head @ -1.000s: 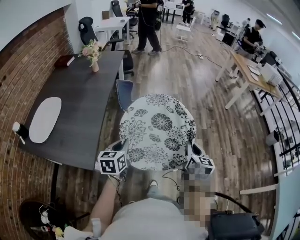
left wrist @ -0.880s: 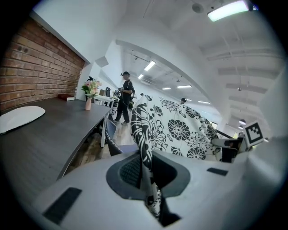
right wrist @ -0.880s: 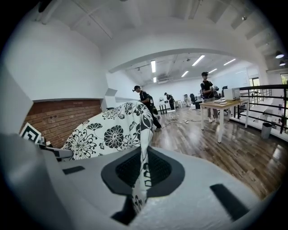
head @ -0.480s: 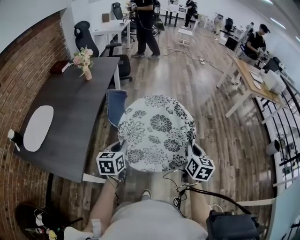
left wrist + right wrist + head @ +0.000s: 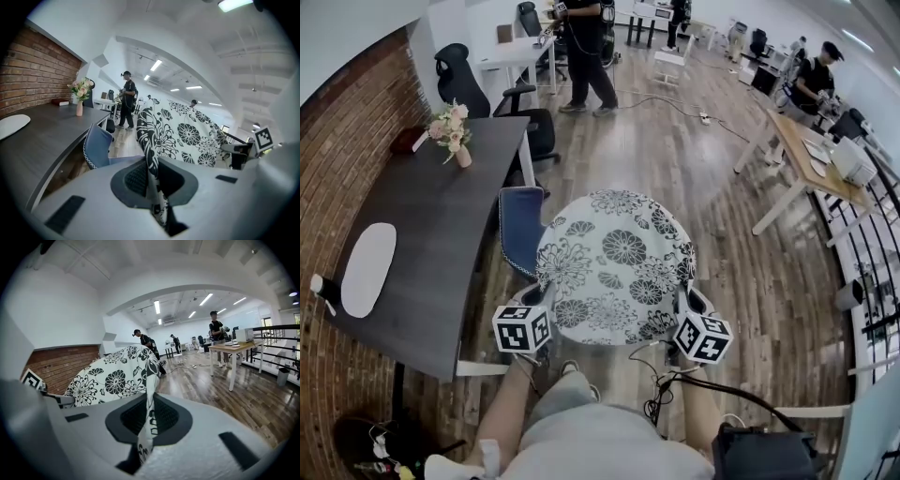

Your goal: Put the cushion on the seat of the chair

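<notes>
Your left gripper point(image 5: 151, 182) and right gripper point(image 5: 146, 422) jaws pinched the cushion point(image 5: 614, 267) edges over wood floor point(image 5: 722, 216), beside the dark counter point(image 5: 422, 234).

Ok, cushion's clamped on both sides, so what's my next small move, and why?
Probably carry the black-and-white floral round cushion forward-left over the blue padded chair. The left tongs and right tongs are shut on its edges, and the chair stands beside the dark table, short of the cushion.
</notes>
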Available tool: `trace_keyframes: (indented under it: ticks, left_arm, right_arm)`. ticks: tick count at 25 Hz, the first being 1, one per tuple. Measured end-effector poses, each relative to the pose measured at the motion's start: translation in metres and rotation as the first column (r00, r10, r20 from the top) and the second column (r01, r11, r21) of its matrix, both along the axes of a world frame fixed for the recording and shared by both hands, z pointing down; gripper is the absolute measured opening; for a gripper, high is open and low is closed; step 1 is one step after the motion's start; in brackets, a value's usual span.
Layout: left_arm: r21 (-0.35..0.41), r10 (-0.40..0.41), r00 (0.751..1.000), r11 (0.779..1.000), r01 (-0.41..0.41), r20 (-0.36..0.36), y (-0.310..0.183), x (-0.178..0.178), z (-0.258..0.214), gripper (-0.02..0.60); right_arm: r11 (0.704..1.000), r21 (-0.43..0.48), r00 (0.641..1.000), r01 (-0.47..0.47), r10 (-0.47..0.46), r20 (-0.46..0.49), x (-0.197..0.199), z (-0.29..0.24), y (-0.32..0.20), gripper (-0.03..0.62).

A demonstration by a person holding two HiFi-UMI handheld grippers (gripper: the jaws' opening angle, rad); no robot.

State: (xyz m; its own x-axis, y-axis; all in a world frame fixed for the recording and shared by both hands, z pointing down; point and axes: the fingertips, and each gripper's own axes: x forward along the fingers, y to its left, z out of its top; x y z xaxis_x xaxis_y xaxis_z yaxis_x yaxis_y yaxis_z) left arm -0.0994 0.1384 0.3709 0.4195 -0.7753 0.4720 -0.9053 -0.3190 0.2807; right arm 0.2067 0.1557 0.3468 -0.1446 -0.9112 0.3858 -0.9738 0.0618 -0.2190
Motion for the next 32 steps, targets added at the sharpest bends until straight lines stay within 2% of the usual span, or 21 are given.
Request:
trace_keyframes:
  ticks: [9,21,32]
  left_arm:
    - [0.006,-0.012,1.0,1.0,0.013,-0.024,-0.061,0.009,0.006,0.014]
    - [0.005,-0.005,0.998,1.0,0.005,-0.066,-0.179,0.022,0.001,0.014]
    - [-0.021,-0.043,0.994,0.999,0.041,-0.098,-0.286,0.012,0.015,0.014]
  right_arm:
    - [1.0,0.012,1.0,-0.007,0.006,0.029,0.007,0.01,-0.058,0.012]
    - [1.0,0.028,1.0,-0.009,0.008,0.018,0.023,-0.007,-0.168,0.012]
    - [0.999,0.003,0.999,0.034,-0.034,0.006,0.01,-0.002,-0.281,0.012]
